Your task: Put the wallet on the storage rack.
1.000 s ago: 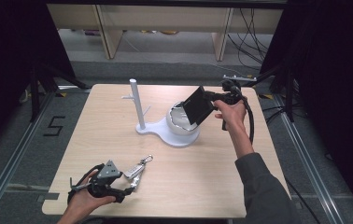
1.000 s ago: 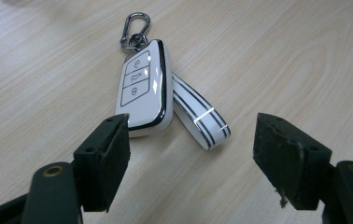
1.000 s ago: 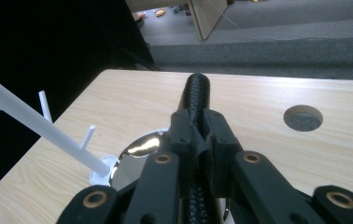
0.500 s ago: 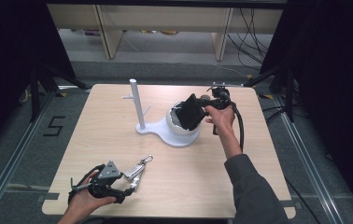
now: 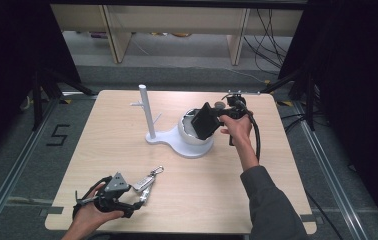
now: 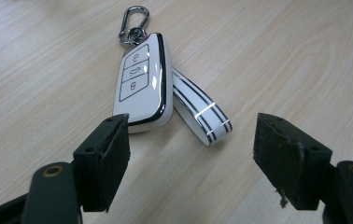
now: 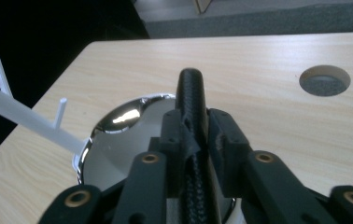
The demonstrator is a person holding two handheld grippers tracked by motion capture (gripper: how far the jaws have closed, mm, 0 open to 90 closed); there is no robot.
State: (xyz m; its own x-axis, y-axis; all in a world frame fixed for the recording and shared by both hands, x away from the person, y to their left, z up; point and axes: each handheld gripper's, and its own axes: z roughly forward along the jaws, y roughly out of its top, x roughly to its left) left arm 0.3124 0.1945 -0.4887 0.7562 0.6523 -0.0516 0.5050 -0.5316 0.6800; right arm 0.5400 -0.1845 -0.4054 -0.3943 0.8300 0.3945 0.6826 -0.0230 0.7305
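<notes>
Pinching a black wallet [image 7: 192, 107] edge-on over the bowl [image 5: 189, 136], my right gripper [image 7: 195, 140]; left gripper [image 6: 191, 154] gapes wide before the key fob [image 6: 142, 79], carabiner pointing away.

Black wallet [image 5: 206, 120] tilted above white bowl [image 5: 189, 137].

The table [image 5: 127, 150] is seen from above and from the person's side in the high view, facing forward and down. The left gripper view is taken close above the tabletop [image 6: 282, 56], along its own parted jaws toward a key fob [image 6: 142, 79] just ahead. The right gripper view is taken along its jaws, closed on a black flat object [image 7: 192, 116], over a white bowl [image 7: 118, 140]. Fob [image 5: 144, 182] and bowl [image 5: 189, 137] are shared with the high view.
</notes>
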